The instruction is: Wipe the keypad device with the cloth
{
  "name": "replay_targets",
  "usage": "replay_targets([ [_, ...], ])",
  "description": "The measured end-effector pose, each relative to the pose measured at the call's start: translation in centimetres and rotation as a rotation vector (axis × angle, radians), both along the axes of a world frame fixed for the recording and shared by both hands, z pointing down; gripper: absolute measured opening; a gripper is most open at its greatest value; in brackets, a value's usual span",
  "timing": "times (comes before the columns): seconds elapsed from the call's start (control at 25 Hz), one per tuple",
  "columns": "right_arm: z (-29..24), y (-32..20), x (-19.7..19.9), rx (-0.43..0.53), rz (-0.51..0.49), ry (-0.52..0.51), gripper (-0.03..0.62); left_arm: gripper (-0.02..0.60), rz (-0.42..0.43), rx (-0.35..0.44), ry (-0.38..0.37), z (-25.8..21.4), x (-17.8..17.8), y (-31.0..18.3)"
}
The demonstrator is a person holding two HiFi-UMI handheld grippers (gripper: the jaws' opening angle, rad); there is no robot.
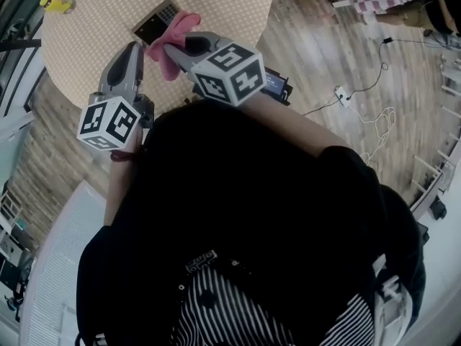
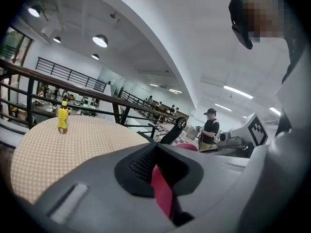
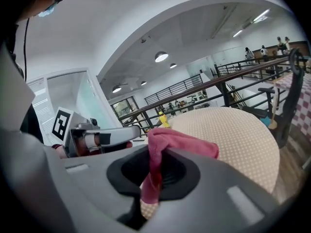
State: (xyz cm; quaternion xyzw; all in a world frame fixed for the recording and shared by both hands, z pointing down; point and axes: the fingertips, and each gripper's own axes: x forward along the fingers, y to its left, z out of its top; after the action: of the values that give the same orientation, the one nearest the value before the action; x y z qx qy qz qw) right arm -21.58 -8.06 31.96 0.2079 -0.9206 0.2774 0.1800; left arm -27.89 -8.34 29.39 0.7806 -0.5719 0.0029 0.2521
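A dark keypad device [image 1: 153, 21] lies on the round beige dotted table [image 1: 94, 20]. Just right of it a pink cloth [image 1: 178, 36] hangs bunched from my right gripper [image 1: 173, 49], which is shut on it. In the right gripper view the cloth [image 3: 175, 142] is clamped between the jaws and drapes over them, above the table. My left gripper [image 1: 134, 47] hovers left of the cloth, near the device's front end, with its jaws together. A thin red strip shows in the slit of the left gripper [image 2: 155, 154]; I cannot tell what it is.
A small yellow bottle [image 1: 56, 4] stands at the table's far left edge, and the bottle [image 2: 62, 119] also shows in the left gripper view. A dark object [image 1: 277, 83] sits by the table's right edge. Cables and a power strip [image 1: 342, 92] lie on the wooden floor. A person [image 2: 210, 130] stands far off.
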Motion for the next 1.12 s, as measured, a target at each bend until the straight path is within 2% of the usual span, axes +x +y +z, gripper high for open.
replay_targets([
  [0.28,0.5,0.6,-4.9,0.021,0.057,0.030,0.031,0.005,0.106,-0.012,0.019,1.7,-4.5,0.3],
  [0.56,1.4,0.8,-6.3,0.033,0.132,0.077,0.031,0.005,0.205,-0.028,0.014,4.3,-6.3,-1.6],
  [0.8,4.2,1.3,-4.8,-0.035,0.155,0.092,0.031,0.006,0.211,-0.052,-0.006,5.5,-5.1,-3.3],
  [0.92,5.0,0.1,-6.1,-0.062,0.132,0.073,0.031,0.005,0.202,-0.071,-0.009,5.9,-5.3,-4.2],
  [1.12,3.7,-1.5,-8.5,-0.033,0.081,0.038,0.031,0.005,0.182,-0.123,-0.013,6.8,-6.2,-4.5],
])
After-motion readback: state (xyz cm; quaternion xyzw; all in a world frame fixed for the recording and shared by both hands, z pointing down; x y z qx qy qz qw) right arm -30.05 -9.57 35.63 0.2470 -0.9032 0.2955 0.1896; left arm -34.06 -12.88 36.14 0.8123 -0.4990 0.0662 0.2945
